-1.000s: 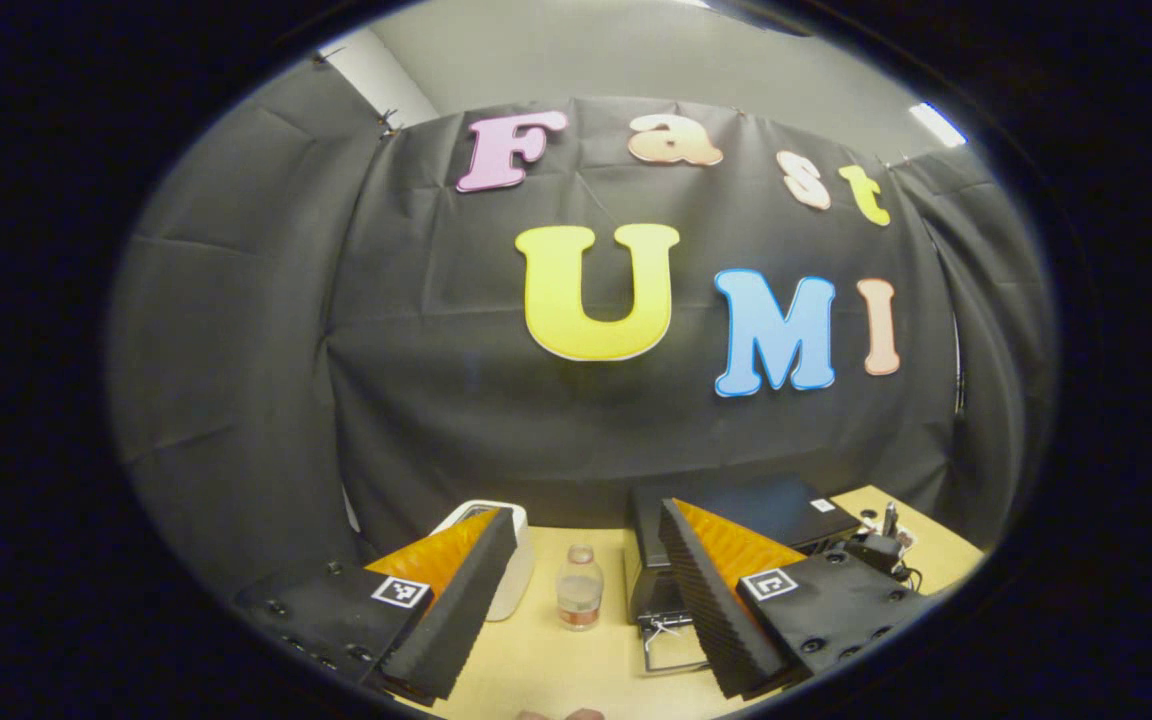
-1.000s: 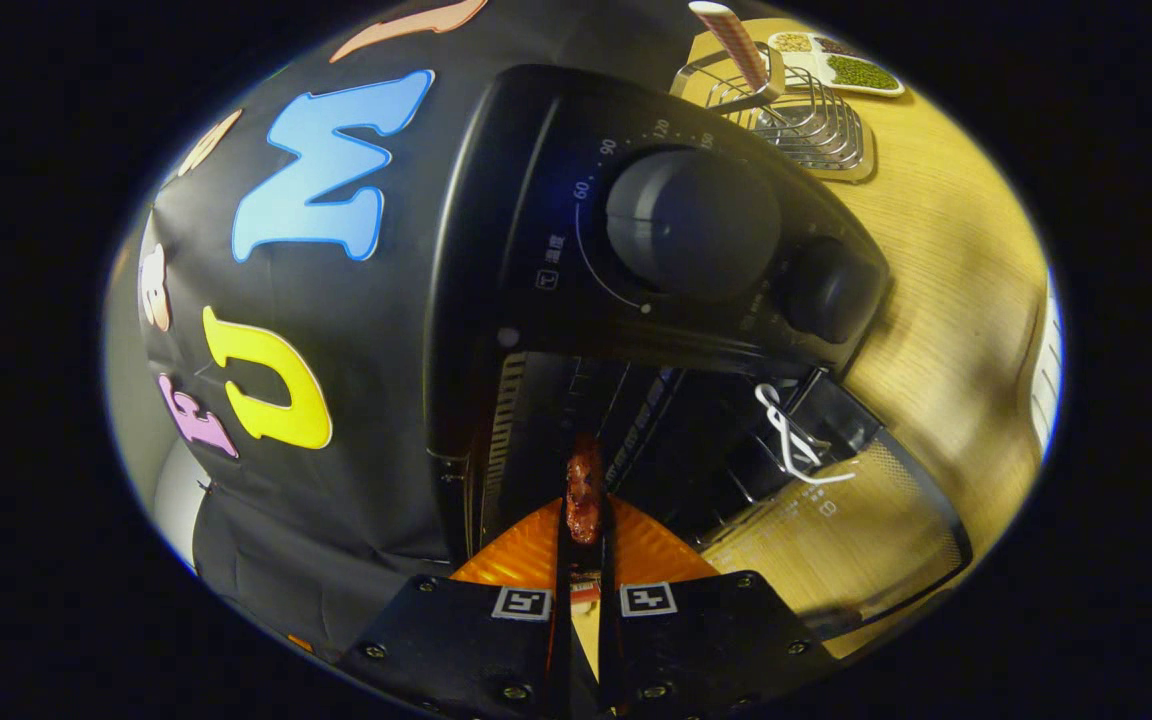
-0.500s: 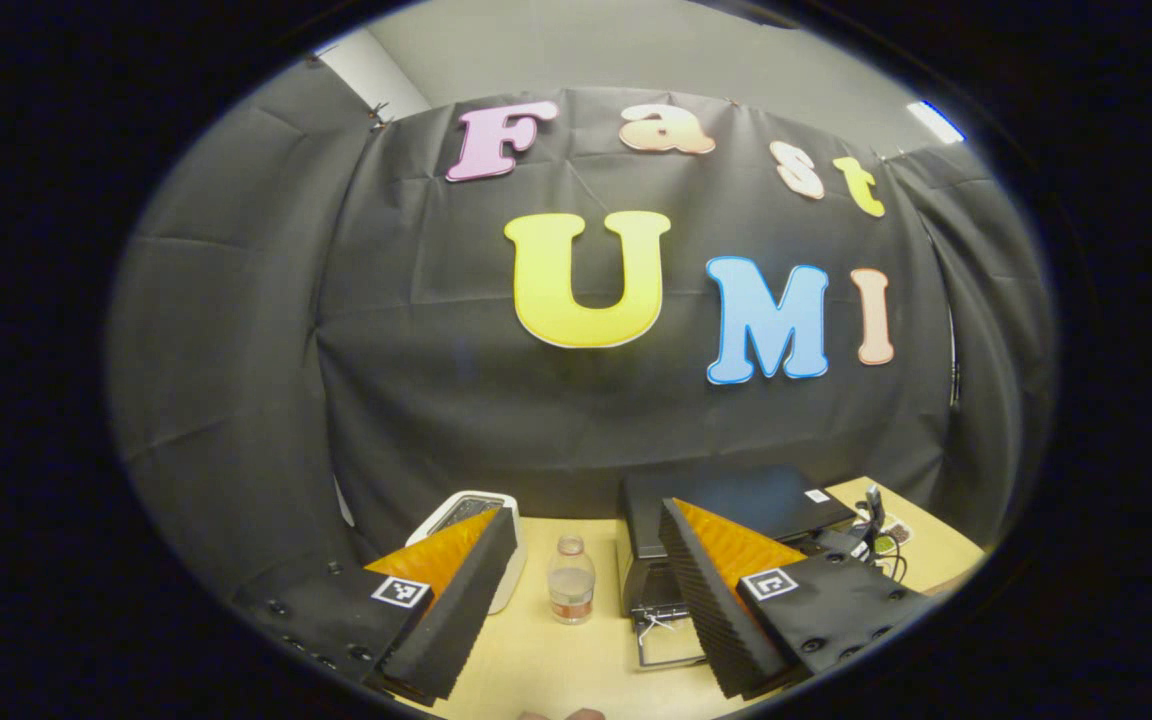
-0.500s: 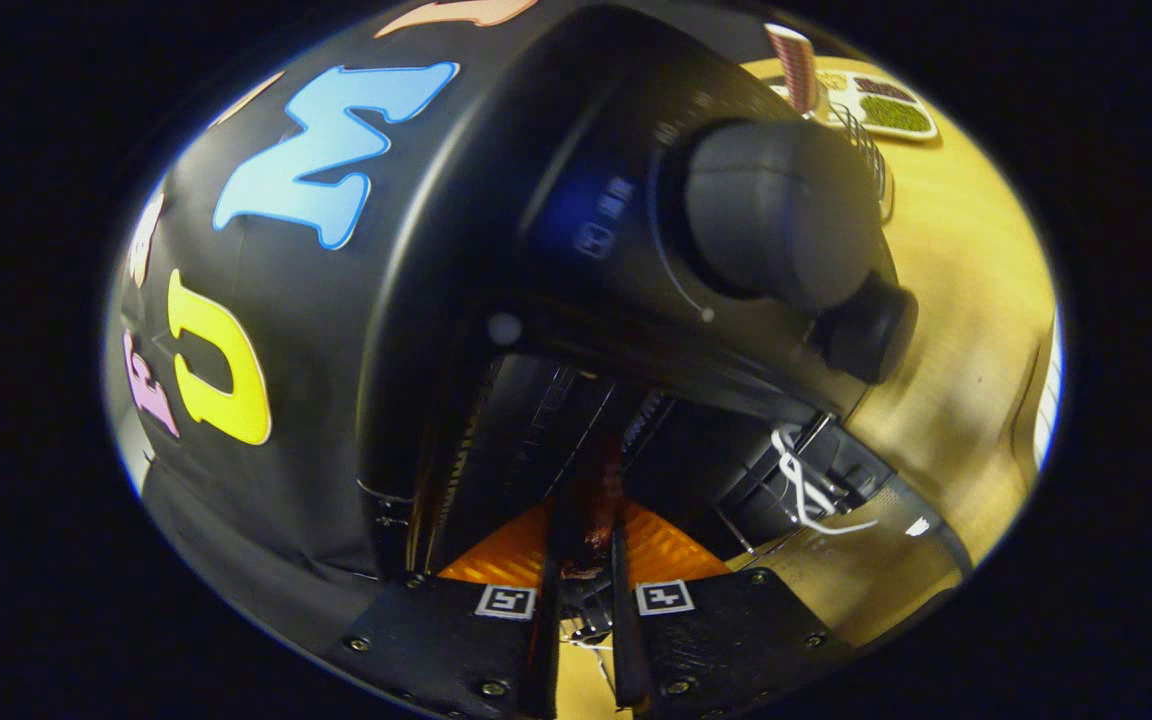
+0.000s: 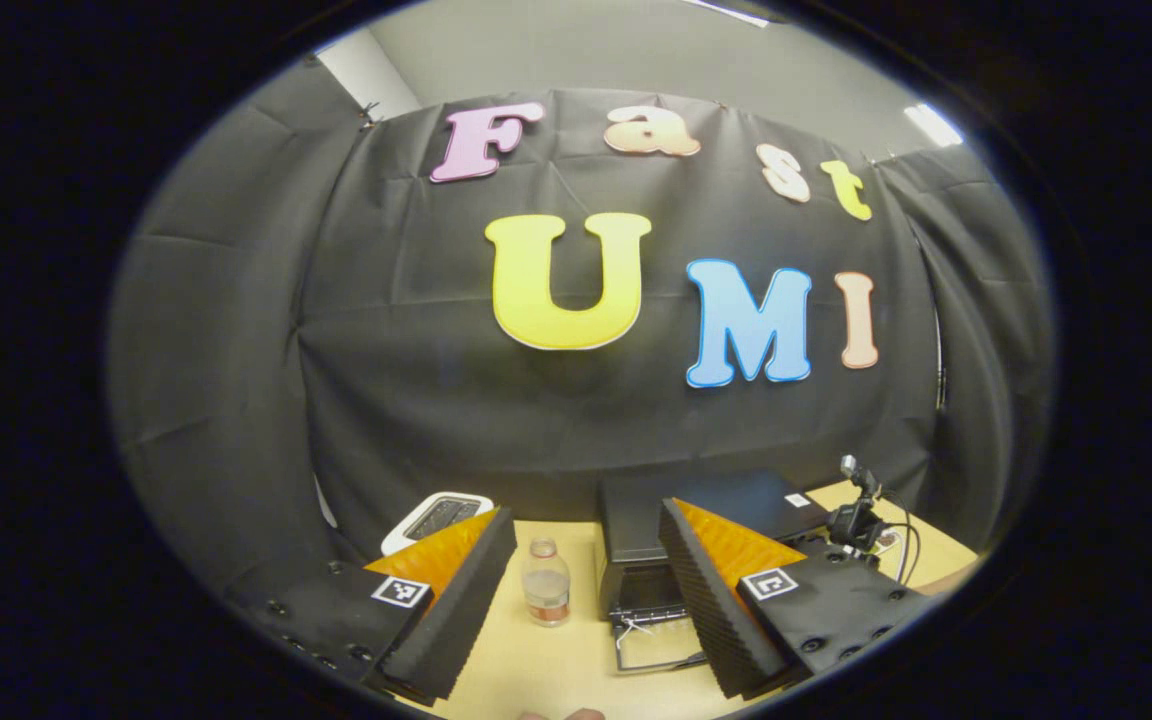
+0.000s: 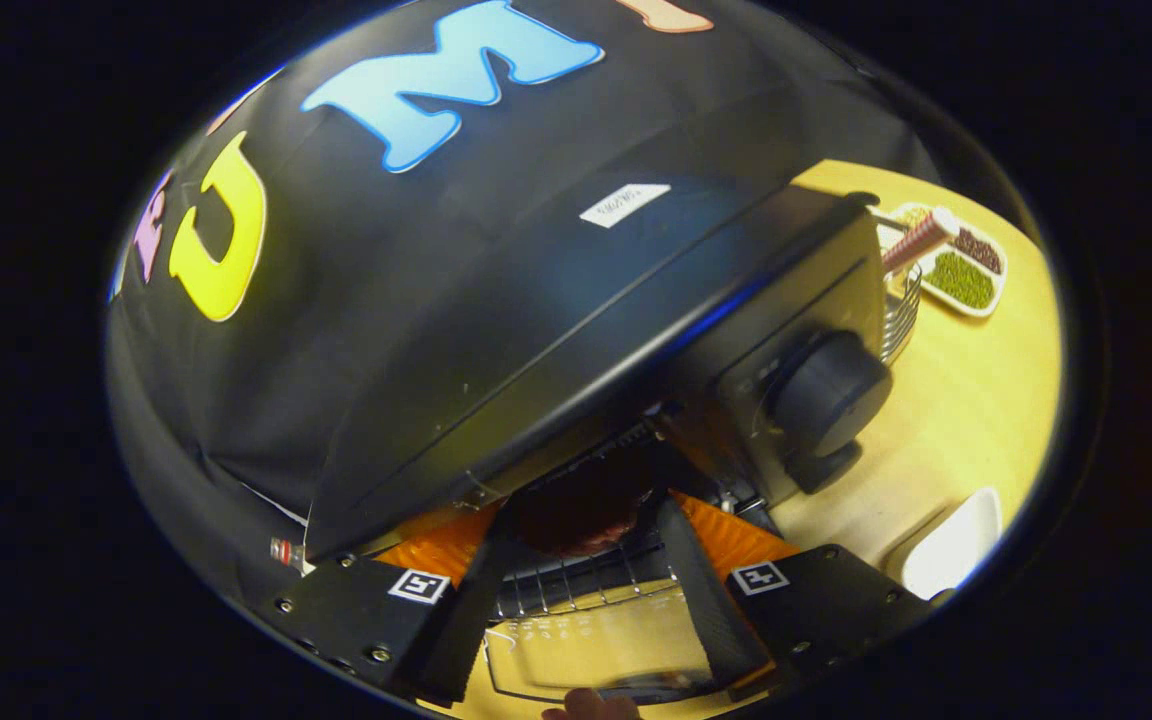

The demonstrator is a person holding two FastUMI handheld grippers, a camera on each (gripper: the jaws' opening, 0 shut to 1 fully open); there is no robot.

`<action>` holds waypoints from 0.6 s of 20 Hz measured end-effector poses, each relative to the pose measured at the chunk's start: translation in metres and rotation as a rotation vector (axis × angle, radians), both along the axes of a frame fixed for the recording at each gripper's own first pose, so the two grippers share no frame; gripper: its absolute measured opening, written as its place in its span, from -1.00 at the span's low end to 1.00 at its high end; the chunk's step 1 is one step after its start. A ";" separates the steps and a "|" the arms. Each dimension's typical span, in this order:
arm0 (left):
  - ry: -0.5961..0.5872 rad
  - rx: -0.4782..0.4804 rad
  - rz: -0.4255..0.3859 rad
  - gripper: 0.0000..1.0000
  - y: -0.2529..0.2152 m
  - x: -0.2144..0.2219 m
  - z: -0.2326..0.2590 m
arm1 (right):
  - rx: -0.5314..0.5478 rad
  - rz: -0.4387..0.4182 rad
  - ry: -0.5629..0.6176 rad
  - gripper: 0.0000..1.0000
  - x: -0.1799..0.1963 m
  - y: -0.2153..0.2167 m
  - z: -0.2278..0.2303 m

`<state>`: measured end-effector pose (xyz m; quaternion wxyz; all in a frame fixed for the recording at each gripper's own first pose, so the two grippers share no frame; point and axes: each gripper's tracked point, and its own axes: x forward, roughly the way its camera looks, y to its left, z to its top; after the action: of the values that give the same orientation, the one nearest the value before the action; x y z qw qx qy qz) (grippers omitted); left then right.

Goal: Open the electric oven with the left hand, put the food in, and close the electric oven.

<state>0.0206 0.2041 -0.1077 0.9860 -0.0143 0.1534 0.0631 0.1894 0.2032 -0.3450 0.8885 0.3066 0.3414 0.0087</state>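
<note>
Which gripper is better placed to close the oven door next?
Left, probably. The left gripper is open, empty and faces the lowered oven door. The right gripper is open at the oven mouth around the food on the rack.

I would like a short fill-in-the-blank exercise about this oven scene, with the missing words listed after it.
1. The electric oven door is ____.
2. The food lies on the wire ____ inside the oven.
3. The right hand-held gripper has its jaws ____.
4. In the left gripper view, a small ____ stands on the table between the fingers of the left hand-held gripper.

Missing words: open; rack; open; bottle
</note>
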 end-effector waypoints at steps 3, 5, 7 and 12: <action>-0.024 -0.001 -0.015 0.94 -0.011 0.005 0.005 | -0.126 0.083 -0.051 0.74 -0.020 -0.014 0.018; -0.038 -0.002 -0.029 0.94 -0.021 0.009 0.009 | -0.206 0.121 -0.108 0.74 -0.035 -0.029 0.039; -0.053 -0.002 -0.050 0.94 -0.035 0.013 0.011 | -0.272 0.125 -0.203 0.74 -0.049 -0.047 0.076; -0.081 0.012 -0.085 1.00 -0.068 0.020 0.016 | -0.465 0.054 -0.434 0.73 -0.085 -0.107 0.181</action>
<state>0.0402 0.1362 -0.0921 0.9933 -0.0043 0.1133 0.0215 0.1046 0.0959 -0.1639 0.9863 0.0773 0.1447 0.0194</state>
